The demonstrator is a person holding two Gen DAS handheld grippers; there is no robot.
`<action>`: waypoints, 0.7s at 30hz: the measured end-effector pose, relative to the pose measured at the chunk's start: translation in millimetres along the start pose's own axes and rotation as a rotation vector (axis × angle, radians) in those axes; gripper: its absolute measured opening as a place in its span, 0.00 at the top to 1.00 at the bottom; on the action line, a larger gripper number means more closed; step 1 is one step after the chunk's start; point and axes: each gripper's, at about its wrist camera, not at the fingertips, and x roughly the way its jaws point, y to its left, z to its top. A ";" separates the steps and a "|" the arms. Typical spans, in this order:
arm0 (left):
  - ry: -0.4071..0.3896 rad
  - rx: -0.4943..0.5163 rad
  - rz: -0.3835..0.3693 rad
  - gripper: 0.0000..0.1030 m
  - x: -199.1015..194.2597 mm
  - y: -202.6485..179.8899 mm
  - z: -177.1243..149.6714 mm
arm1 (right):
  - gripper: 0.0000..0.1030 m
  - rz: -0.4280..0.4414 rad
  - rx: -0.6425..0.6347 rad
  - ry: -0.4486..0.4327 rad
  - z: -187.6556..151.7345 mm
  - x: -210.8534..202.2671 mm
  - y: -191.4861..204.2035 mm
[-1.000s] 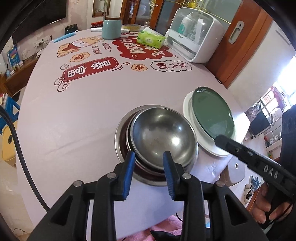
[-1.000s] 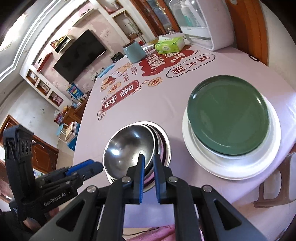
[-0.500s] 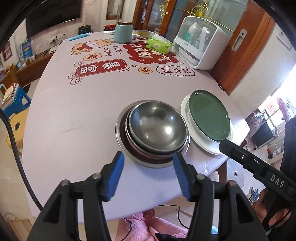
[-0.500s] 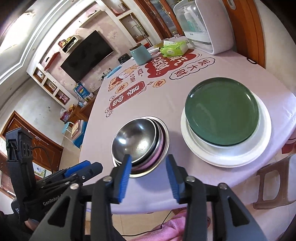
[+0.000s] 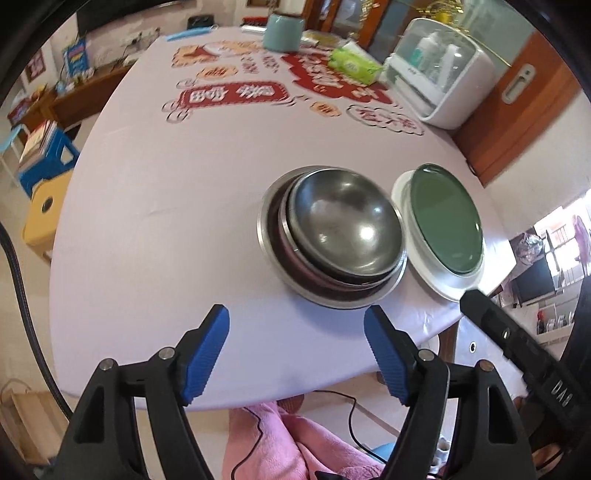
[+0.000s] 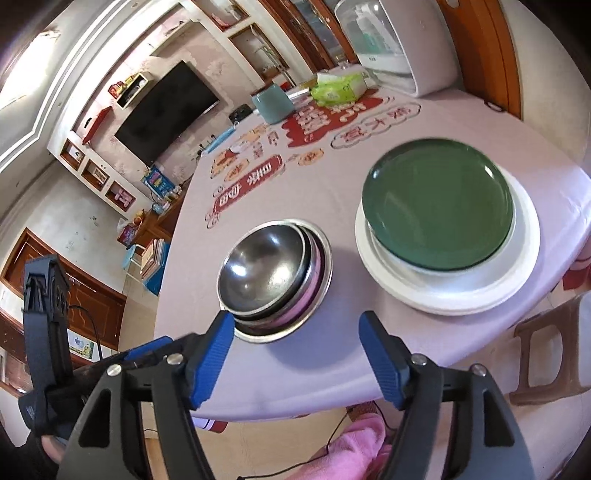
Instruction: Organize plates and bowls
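A stack of steel bowls (image 5: 343,236) (image 6: 266,273) sits near the table's front edge, the smallest on top, a pink one showing partway down. Right of it a green plate (image 5: 445,218) (image 6: 437,201) lies on a white plate (image 5: 439,284) (image 6: 461,291). My left gripper (image 5: 296,321) hovers in front of the bowls with its jaws opening and nothing between them. My right gripper (image 6: 297,323) stands over the table edge, just short of the bowl stack, jaws opening too, with no bowl held. Each gripper appears at the side of the other's view.
A printed cloth covers the round table (image 5: 177,206). At the far side stand a teal jar (image 5: 282,31), a green tissue pack (image 5: 352,64) and a white dish cabinet (image 5: 439,74). A brown stool (image 6: 546,354) stands at the right, blue and yellow stools (image 5: 44,173) at the left.
Both grippers have let go of the top steel bowl, spread their jaws wide and drawn back toward the table edge. The bowl now rests in the stack.
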 end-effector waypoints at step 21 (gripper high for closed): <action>0.122 -0.003 -0.100 0.24 35.9 48.0 54.7 | 0.31 0.002 0.179 0.051 1.5 46.8 7.6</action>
